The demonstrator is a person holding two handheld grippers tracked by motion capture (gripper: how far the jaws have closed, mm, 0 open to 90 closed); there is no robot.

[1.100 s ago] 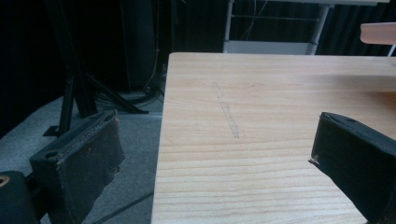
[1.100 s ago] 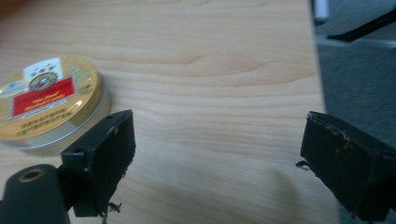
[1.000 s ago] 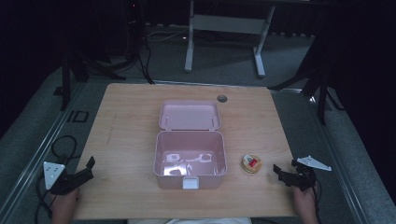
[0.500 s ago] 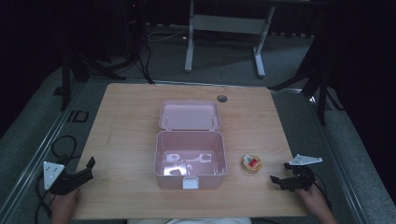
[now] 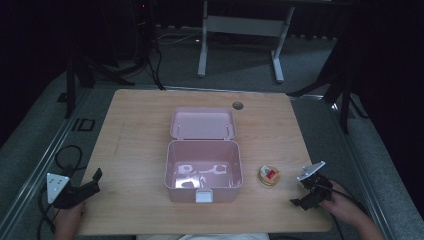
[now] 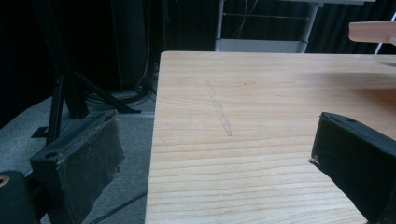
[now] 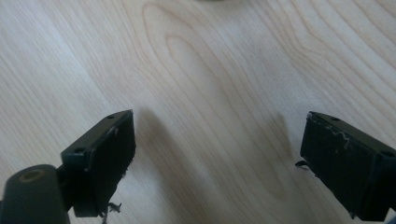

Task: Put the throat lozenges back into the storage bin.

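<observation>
A pink lidded box (image 5: 203,169) stands open at the middle of the wooden table (image 5: 135,130), its lid (image 5: 202,123) laid back; small pale items lie inside. A small round object with a red centre (image 5: 269,175) sits just right of the box. My right gripper (image 5: 299,194) hovers at the table's front right, open, tipped down over bare wood (image 7: 215,107), a short way right of the round object. My left gripper (image 5: 95,181) rests open at the front left corner, straddling the table's left edge (image 6: 154,140). The box's pink corner (image 6: 371,31) peeks in top right.
A round grommet hole (image 5: 237,105) marks the far side of the table. Cables (image 5: 65,155) trail on the grey floor left of the table. A white desk frame (image 5: 240,30) stands beyond, with dark stands on either side.
My right gripper has moved inward from the right edge and tipped down toward the table near the round object. The left gripper has stayed put.
</observation>
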